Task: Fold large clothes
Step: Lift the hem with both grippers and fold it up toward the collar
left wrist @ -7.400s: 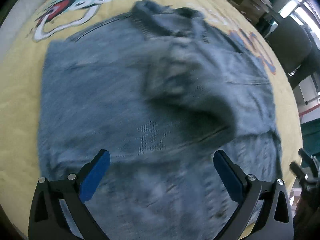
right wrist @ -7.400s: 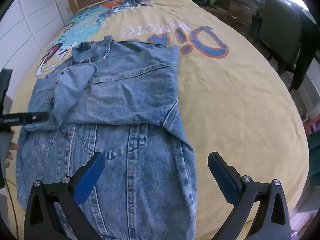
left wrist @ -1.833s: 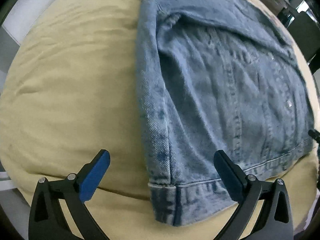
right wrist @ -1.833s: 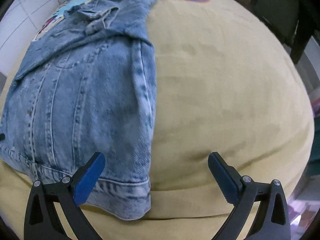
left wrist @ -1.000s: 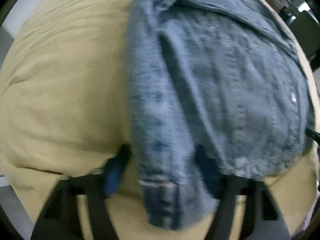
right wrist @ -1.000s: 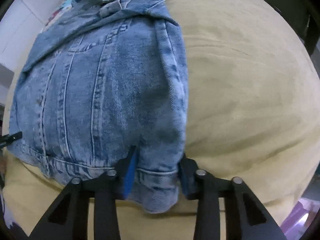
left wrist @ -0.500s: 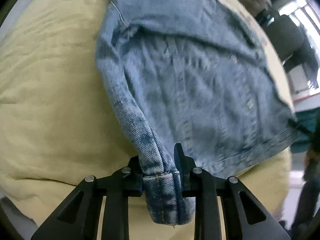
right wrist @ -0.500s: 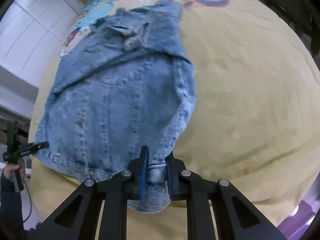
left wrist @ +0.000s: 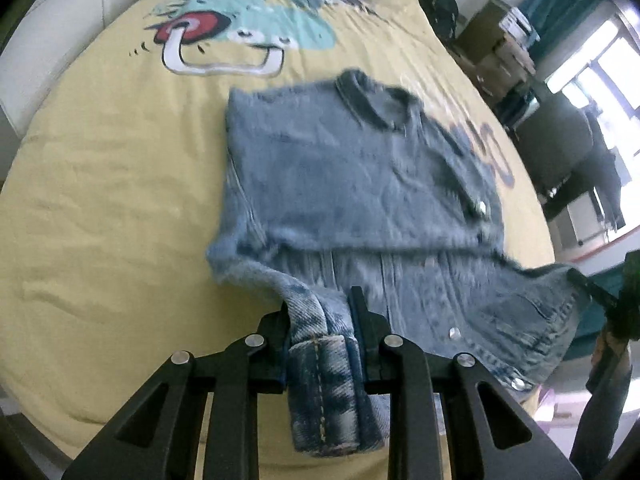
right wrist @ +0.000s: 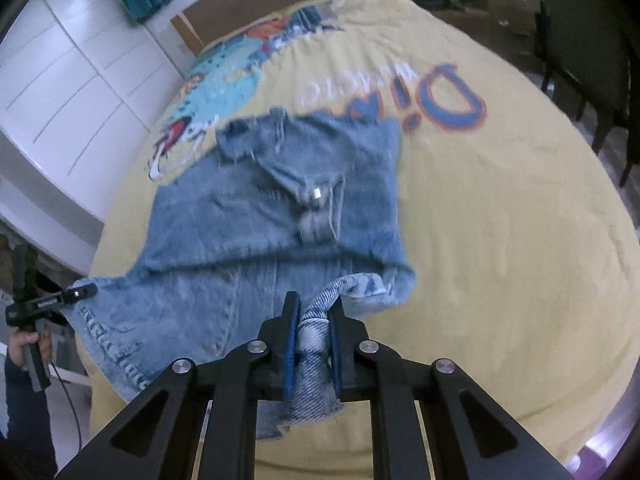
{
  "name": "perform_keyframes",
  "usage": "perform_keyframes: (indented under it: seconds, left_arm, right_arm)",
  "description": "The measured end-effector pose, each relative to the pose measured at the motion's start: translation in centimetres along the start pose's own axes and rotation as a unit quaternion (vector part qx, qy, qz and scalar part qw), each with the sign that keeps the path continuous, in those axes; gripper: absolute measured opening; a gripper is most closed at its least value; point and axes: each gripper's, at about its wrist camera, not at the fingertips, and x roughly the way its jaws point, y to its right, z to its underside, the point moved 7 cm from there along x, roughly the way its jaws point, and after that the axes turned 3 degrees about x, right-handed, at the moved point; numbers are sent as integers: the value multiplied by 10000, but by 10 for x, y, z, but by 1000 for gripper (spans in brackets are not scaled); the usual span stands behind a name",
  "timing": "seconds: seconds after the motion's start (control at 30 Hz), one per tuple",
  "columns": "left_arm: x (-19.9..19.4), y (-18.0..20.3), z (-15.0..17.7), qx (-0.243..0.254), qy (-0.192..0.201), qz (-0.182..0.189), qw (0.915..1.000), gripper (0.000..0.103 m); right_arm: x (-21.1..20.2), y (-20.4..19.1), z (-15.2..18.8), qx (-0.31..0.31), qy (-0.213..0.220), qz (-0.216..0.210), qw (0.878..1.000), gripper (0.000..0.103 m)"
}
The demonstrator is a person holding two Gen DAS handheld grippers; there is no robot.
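Left gripper (left wrist: 320,320): jaws nearly together, clamped on the hem corner of the jacket (left wrist: 352,176); denim bunched between the pads. Right gripper (right wrist: 313,322): jaws likewise narrow, clamped on the opposite hem corner, cloth folded between the blue pads.
Jacket: blue denim, sleeves folded in, collar end lying flat on the bed (left wrist: 100,184); hem end lifted off it, stretched between both grippers.
Bed: yellow cover with cartoon print and lettering beyond the jacket's collar.
Room: white panelled wall (right wrist: 68,80) left of the bed, dark chair (right wrist: 588,48) and boxes to its right
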Motion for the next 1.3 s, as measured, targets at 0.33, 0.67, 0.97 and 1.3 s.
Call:
perform_keyframes:
  seconds: [0.33,0.67,0.97,1.3]
  left_arm:
    - [3,-48,-90,-885,396,-207,9951,20]
    - [72,-67,-171,-879,35,-559,9946,20]
    - [149,-93,-180,-792,-572,-1158,9885,21]
    - [160,-97,-176,-842,-620,-1347,9854,33]
  right_arm:
    - [9,9,-103,258,469,-112,9985,13]
    - [89,32,-178,382,194,263,9987,13]
    - [178,50,-194,484,-487,752,9948,13]
    - [198,60,-177,773,-494,1029,9905,23]
